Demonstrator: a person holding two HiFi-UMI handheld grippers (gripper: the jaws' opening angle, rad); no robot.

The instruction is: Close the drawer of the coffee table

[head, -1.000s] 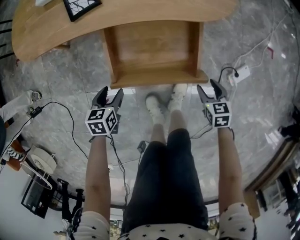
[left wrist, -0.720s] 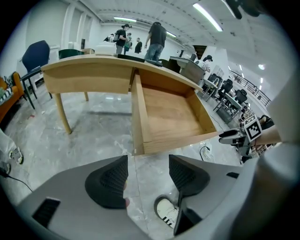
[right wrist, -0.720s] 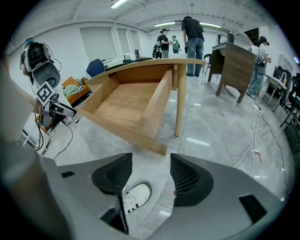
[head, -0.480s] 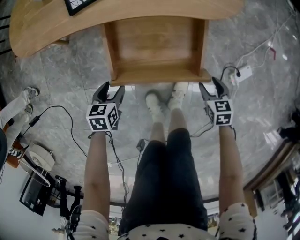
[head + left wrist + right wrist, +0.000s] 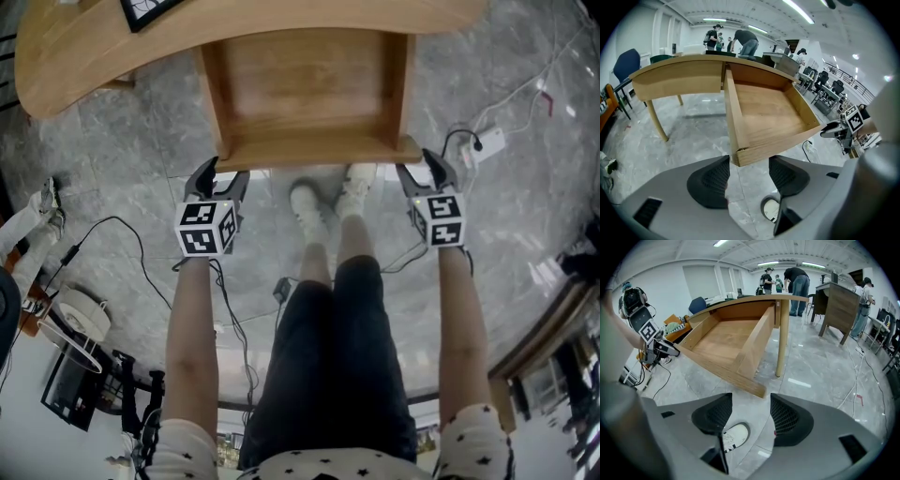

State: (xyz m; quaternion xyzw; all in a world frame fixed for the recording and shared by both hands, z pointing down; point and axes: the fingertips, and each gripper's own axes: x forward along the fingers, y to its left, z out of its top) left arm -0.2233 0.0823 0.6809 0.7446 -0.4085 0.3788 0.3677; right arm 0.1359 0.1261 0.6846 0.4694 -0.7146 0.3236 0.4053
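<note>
Drawer: open; front panel just ahead of both.
Left gripper: fingers released, at left corner.
Right gripper: fingers released, right corner.

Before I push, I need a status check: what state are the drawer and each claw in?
drawer: pulled out of the coffee table, empty.
left claw: open, at the drawer's left front corner, gripping nothing.
right claw: open, at the drawer's right front corner, gripping nothing.
</note>
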